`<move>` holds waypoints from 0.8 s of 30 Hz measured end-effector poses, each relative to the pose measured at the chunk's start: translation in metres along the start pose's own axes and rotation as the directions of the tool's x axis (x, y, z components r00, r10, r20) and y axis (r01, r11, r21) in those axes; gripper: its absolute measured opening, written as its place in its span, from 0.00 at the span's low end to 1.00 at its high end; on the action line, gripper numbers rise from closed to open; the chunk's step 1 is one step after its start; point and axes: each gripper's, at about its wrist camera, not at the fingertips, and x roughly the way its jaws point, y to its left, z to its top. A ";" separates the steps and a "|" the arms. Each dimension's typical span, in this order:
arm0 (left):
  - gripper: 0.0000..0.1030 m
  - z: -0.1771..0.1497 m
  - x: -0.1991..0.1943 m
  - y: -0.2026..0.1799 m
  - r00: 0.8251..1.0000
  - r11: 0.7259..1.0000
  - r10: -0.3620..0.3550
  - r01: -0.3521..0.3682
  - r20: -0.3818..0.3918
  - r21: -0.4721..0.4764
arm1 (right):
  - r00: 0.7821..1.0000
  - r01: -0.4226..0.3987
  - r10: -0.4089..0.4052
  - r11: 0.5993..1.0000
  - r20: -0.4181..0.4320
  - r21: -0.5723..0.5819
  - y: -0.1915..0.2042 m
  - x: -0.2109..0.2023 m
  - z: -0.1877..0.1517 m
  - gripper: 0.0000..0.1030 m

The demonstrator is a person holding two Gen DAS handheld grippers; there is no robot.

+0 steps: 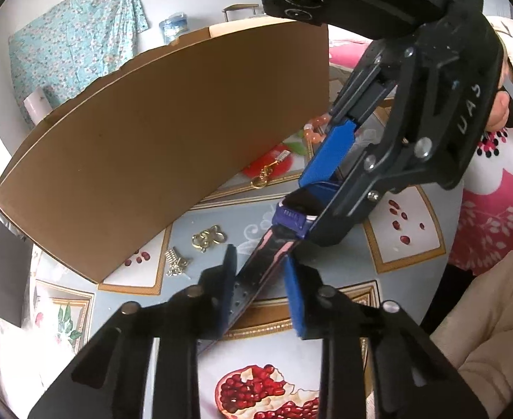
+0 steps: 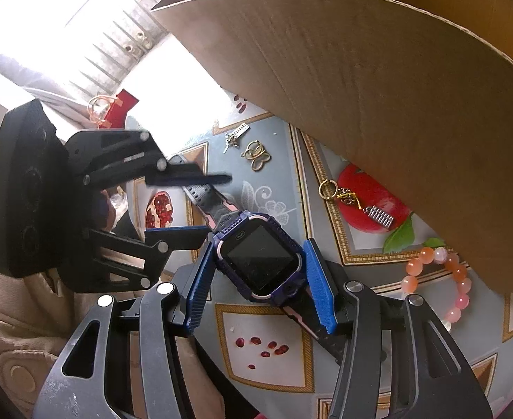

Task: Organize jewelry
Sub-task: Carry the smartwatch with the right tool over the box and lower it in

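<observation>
A purple smartwatch (image 2: 261, 260) with a black and pink strap (image 1: 261, 267) lies on the table. My right gripper (image 2: 258, 282) is open with its blue pads on either side of the watch body; the pads look close to it but I cannot tell contact. My left gripper (image 1: 261, 286) is open and straddles the watch strap. Each gripper shows in the other's view: the right gripper (image 1: 321, 188) and the left gripper (image 2: 205, 206). A pink bead bracelet (image 2: 446, 281), gold rings (image 1: 209, 237), silver pieces (image 1: 177, 262) and a gold charm (image 2: 342, 193) lie on the table.
A large brown cardboard box (image 1: 158, 139) stands close behind the jewelry, its flap (image 2: 378, 87) overhanging it. The table has a pomegranate-print cloth (image 1: 266, 391). A beige cushion (image 1: 493, 331) lies at the right edge.
</observation>
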 end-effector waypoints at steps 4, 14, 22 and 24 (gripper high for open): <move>0.12 -0.001 0.001 0.003 1.000 1.000 -0.001 0.002 0.003 -0.022 | 0.998 0.059 -0.059 0.998 0.024 0.003 0.006 -0.002 -0.006 0.48; 0.09 -0.001 0.004 0.005 1.000 1.000 -0.011 0.011 0.019 -0.026 | 0.961 0.275 -0.273 0.961 0.043 -0.028 0.019 -0.009 -0.035 0.50; 0.07 -0.002 0.003 -0.001 0.999 1.000 0.016 -0.016 0.027 -0.005 | 0.874 0.484 -0.475 0.869 0.103 -0.101 0.034 -0.012 -0.058 0.09; 0.04 -0.001 0.002 -0.004 0.999 0.999 0.032 -0.032 0.034 0.005 | 0.843 0.535 -0.519 0.836 0.142 -0.123 0.044 -0.012 -0.065 0.01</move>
